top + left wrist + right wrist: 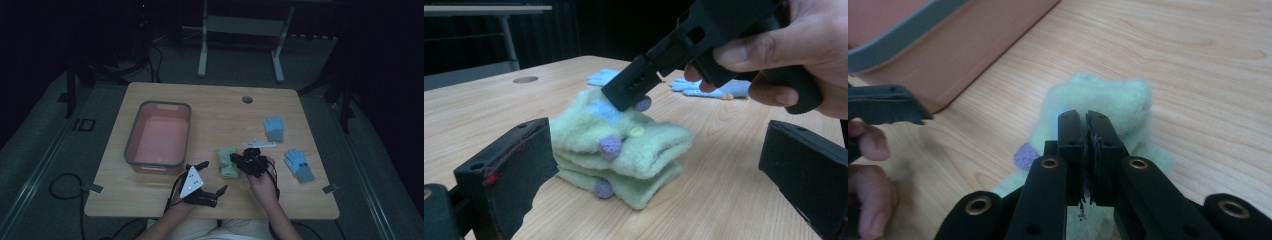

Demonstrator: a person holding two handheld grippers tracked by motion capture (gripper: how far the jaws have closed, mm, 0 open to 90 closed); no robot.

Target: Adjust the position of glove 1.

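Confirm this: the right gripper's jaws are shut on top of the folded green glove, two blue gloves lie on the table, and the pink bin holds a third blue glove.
One thing is wrong: the pink bin holds nothing, as the high view shows. The rest stands: the right gripper is shut on top of the green glove, and two blue gloves lie on the table.

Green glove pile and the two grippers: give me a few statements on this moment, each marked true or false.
1. The right gripper has its jaws closed, tips on the folded green gloves. True.
2. The left gripper is clamped on the green gloves. False: its jaws stand wide apart, with the gloves ahead of them and untouched.
3. The pink bin holds a blue glove. False: it is empty; two blue gloves lie on the table beside the right hand.
4. The green gloves rest on the table, outside the bin. True.
5. The green gloves have purple dots. True.
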